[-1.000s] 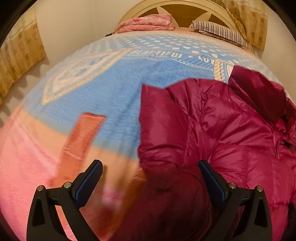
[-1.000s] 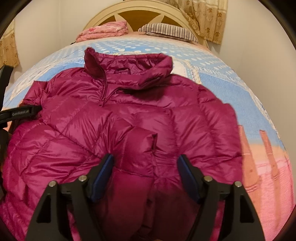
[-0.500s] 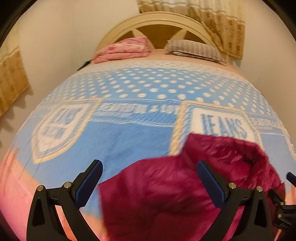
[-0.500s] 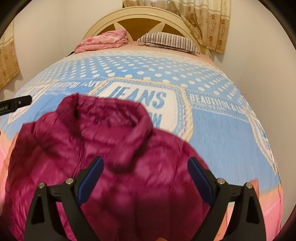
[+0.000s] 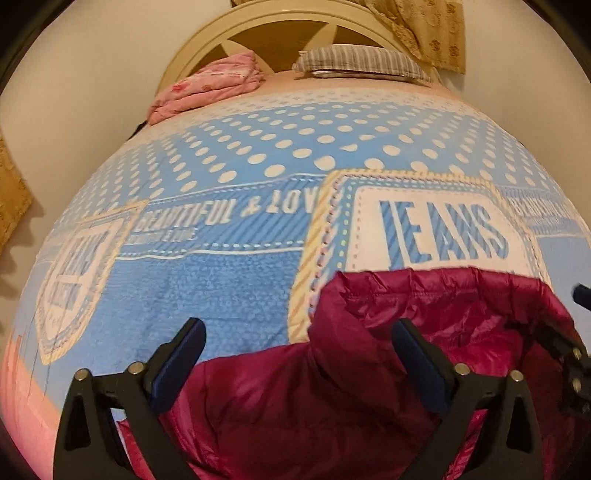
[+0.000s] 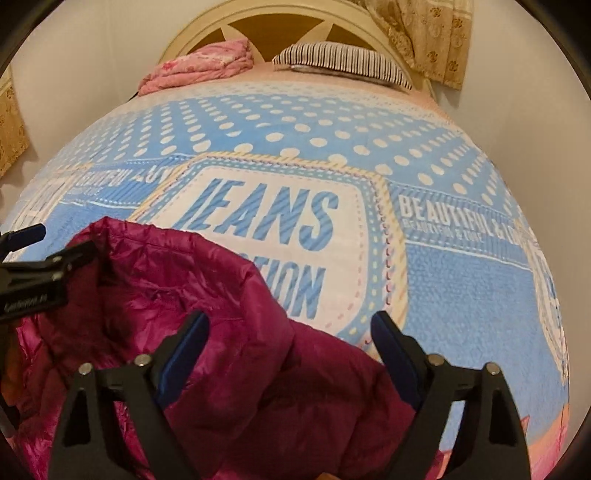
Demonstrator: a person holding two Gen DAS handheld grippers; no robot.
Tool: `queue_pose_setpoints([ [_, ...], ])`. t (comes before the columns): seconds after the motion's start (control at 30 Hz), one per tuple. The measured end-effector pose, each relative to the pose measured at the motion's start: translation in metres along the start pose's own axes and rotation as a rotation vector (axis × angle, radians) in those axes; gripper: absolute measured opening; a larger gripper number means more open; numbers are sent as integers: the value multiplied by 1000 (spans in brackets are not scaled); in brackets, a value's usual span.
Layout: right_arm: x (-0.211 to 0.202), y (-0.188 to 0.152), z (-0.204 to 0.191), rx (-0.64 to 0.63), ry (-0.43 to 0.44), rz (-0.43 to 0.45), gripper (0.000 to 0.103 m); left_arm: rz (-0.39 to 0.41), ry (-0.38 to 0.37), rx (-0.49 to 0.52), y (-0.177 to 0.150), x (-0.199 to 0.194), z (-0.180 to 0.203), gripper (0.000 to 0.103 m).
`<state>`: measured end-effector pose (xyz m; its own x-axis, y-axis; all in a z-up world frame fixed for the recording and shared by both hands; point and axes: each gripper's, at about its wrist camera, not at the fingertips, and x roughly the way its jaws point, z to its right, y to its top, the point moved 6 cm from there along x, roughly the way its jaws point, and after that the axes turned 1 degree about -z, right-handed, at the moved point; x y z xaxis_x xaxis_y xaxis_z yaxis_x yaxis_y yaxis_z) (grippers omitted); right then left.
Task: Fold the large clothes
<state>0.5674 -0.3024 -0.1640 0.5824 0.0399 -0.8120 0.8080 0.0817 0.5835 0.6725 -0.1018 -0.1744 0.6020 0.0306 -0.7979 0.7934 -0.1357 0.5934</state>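
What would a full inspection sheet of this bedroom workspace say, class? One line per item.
Surface: bed with blue dotted blanket printed JEANS.
Job's things: magenta puffer jacket bunched at the near edge, collar up.
Clutter: folded pink bedding and striped pillow by the headboard.
Grippers: left gripper and right gripper both open above the jacket.
Cables: nothing seen.
Surroundings: plain walls, patterned curtain.

Black tongs (image 5: 297, 350) (silver screws), blue pads (image 5: 417, 363); right tongs (image 6: 290, 341) alike.
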Motion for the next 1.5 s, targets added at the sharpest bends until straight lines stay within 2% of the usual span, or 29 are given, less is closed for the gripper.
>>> queue_pose_setpoints([
  [0.07,6,-2,-1,-16,2,-18,79,-31,-20,21,-6,5,4,58],
  [0.1,7,-3,-2,-18,-5,-22,70,-49,-34,27,-9,8,6,51],
  [0.13,9,-5,-1,-19,-13,-29,64,-60,-44,31,-12,10,7,35],
  [0.17,11,-9,-1,-17,-12,-42,48,-64,-48,36,-13,11,8,15],
  [0.2,12,-10,-1,-18,-9,-49,27,-65,-58,46,-15,10,9,12],
  [0.23,11,-12,-2,-22,-13,-52,21,-52,-56,52,-16,7,8,11],
  [0.3,4,-15,-3,-42,-21,-37,17,-17,-58,64,-17,-4,5,10],
  [0.47,-16,-24,-5,-93,-64,15,14,35,-52,95,-28,-27,-3,9],
  [0.77,-12,-63,3,-76,-67,8,11,7,-50,101,-82,-19,-9,9],
  [0.9,-7,-72,3,-83,-80,5,11,26,-41,109,-86,-23,-7,9],
  [1.0,-5,-73,3,-83,-84,8,11,49,-50,88,-79,-42,-12,13],
  [1.03,-5,-73,3,-82,-82,8,11,68,-65,71,-74,-50,-14,16],
  [1.1,-5,-74,4,-77,-78,14,11,120,-70,30,-63,-69,-23,34],
  [1.13,-4,-75,4,-73,-76,17,11,148,-66,3,-56,-77,-28,56],
  [1.17,-3,-76,4,-71,-75,19,11,169,-56,-15,-51,-81,-31,73],
  [1.2,-2,-77,4,-70,-75,25,11,205,-27,-40,-40,-87,-35,77],
  [1.27,-2,-78,4,-67,-74,29,11,216,1,-50,-25,-86,-35,77],
  [1.4,0,-79,4,-72,-77,35,11,188,31,-40,-14,-67,-24,77],
  [1.5,1,-80,3,-80,-76,40,11,146,53,6,-24,-46,-9,77],
])
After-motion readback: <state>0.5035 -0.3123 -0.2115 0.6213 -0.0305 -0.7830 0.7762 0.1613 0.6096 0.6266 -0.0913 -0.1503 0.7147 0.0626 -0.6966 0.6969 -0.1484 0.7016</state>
